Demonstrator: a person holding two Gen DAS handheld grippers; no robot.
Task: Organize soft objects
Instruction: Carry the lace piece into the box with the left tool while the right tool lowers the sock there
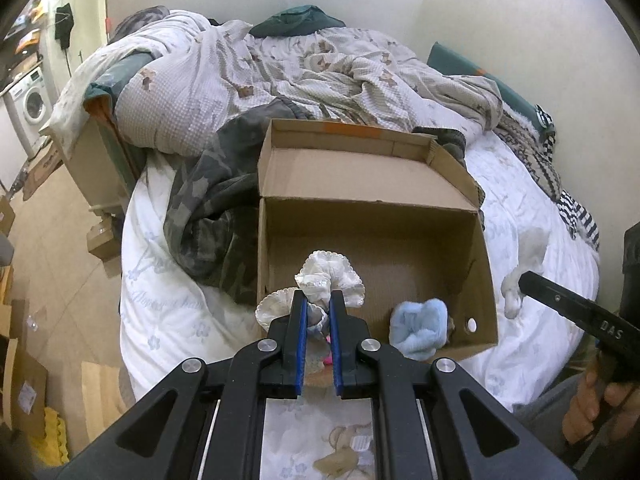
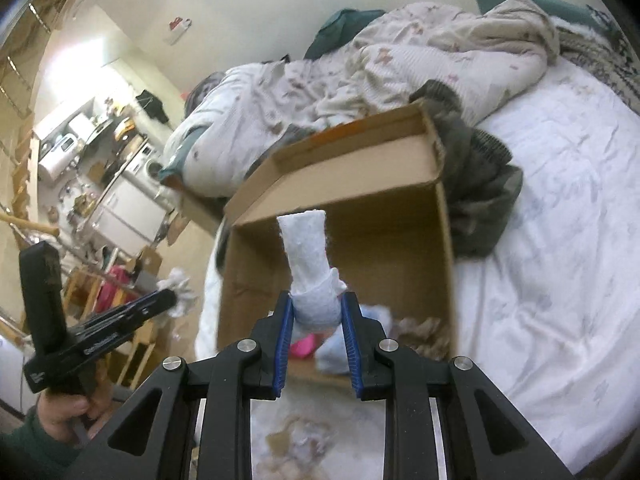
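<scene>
An open cardboard box [image 1: 482, 256] lies on the bed, also in the right wrist view [image 2: 236, 280]. My left gripper [image 1: 319, 300] is shut on a white frilly cloth [image 1: 328, 272] above the box's near left part. A light blue fluffy item [image 1: 420, 328] lies inside the box at the near right. My right gripper [image 2: 318, 304] is shut on a rolled white sock [image 2: 306, 248] held over the box. A pink item [image 2: 302, 347] and a beige item [image 2: 420, 330] lie in the box below it.
A rumpled patterned duvet [image 1: 280, 68] and a grey-green blanket [image 1: 208, 208] lie behind and left of the box. The white sheet [image 2: 540, 260] spreads to the right. A washing machine [image 1: 30, 104] and cardboard boxes [image 1: 24, 380] stand on the floor at the left.
</scene>
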